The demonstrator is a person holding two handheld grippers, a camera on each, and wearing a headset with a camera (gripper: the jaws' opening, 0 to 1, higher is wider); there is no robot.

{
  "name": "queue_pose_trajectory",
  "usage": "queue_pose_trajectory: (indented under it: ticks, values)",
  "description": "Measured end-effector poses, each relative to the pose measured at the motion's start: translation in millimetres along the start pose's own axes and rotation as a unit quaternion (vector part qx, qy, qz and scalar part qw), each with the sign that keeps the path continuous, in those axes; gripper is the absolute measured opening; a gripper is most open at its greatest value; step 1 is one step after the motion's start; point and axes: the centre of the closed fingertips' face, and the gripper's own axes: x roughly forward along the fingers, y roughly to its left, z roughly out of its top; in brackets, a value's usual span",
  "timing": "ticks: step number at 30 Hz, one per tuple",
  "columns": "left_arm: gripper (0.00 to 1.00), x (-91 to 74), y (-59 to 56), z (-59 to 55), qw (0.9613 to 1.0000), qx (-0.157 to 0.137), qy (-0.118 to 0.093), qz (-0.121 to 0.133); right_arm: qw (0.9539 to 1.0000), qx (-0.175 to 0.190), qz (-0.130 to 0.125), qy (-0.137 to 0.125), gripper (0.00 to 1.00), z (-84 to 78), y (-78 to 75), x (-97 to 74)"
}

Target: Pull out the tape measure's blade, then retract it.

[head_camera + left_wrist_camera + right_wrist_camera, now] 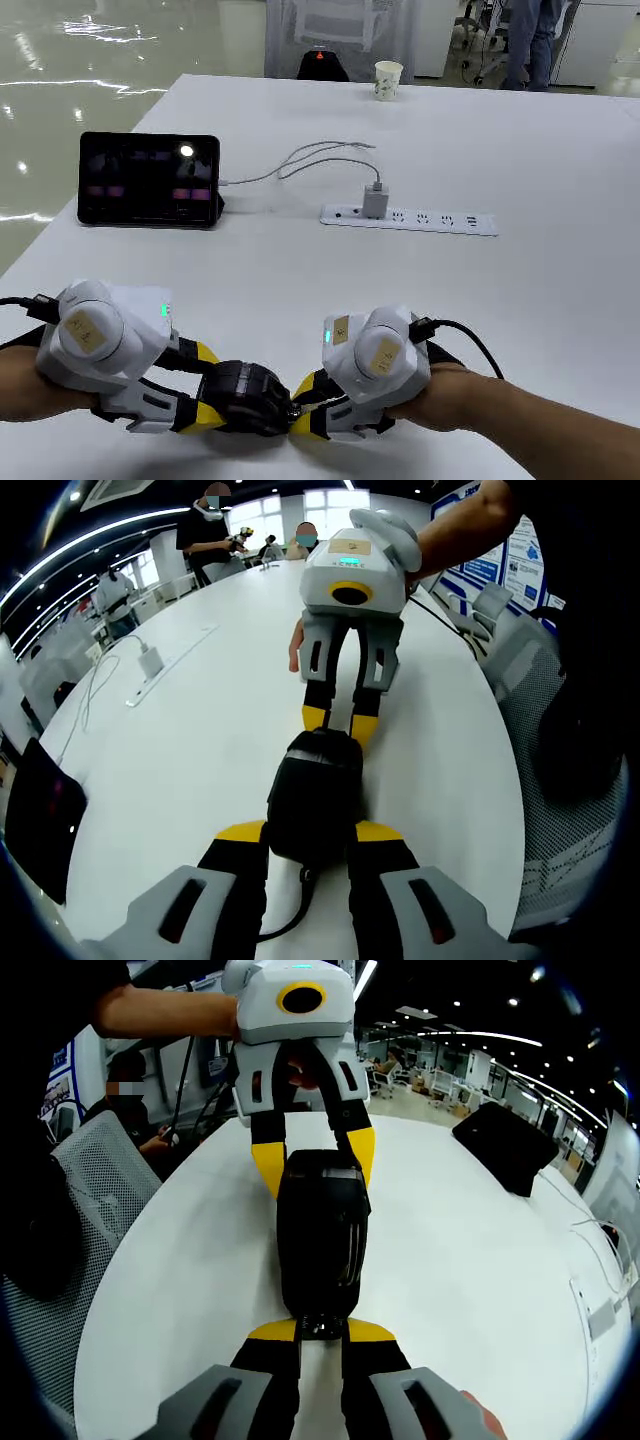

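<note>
Head view, left to right:

Locate left gripper (207, 388) at near edge of table (520, 300), held in a hand, with jaws part-spread and clamped on both sides of tape measure (250, 397).
Note tablet (148, 180) well behind it, propped up, with cable (300, 165) running right to charger (375, 200).
Find tape measure, black, lying on the table between the two grippers.
Locate right gripper (305, 403) just right of the case, held in the other hand, with jaws narrow and yellow tips up against the case end.
Note power strip (408, 218) beyond, carrying the charger, and cup (388, 80) at far edge.

Left gripper view: confirm yellow tips flanking the case's near end, in contact.

Right gripper view: confirm tips pinched on small dark end tab (322, 1327) at the case mouth.
</note>
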Motion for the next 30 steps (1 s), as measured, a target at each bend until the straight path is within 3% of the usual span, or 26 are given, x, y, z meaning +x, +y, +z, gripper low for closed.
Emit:
queue_pose_trajectory:
  ticks: [30]
  values:
    - [0.23, -0.4, -2.2, 1.7, 0.9999, 0.002, -0.007, -0.011, 1.0000, -0.003, -0.004, -0.005, 0.09, -1.8, 0.5, -3.0]
